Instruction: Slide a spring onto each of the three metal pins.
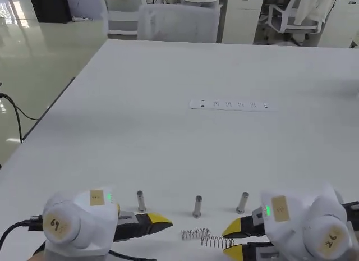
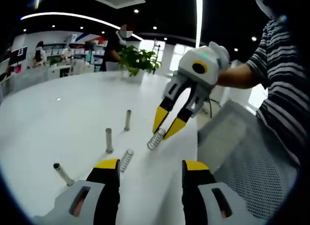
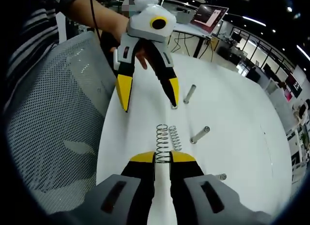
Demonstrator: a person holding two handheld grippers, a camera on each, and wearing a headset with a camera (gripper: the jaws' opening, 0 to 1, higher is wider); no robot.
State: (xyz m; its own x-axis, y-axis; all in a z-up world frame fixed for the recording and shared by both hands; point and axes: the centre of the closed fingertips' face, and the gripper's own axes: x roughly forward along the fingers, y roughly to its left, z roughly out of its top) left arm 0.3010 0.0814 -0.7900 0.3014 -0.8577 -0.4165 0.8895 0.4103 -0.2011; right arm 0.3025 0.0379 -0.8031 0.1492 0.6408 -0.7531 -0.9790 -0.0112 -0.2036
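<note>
left gripper [image 2: 151, 164]: jaws wide, near three upright metal pins [image 1: 197, 206]. right gripper [image 3: 163, 157]: jaws narrow, gripping one spring [image 3: 162, 138]; second spring [image 3: 175, 138] just beside it.

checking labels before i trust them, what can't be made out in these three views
- Right gripper view: the yellow-tipped tongs of the right gripper cover the near end of one coiled wire spring; pinched or merely touched, I cannot tell.
- Head view: the bottom edge cuts off the white table just below the springs; anything nearer is out of frame.
- Head view: marks on the flat white strip are too small to read.
</note>
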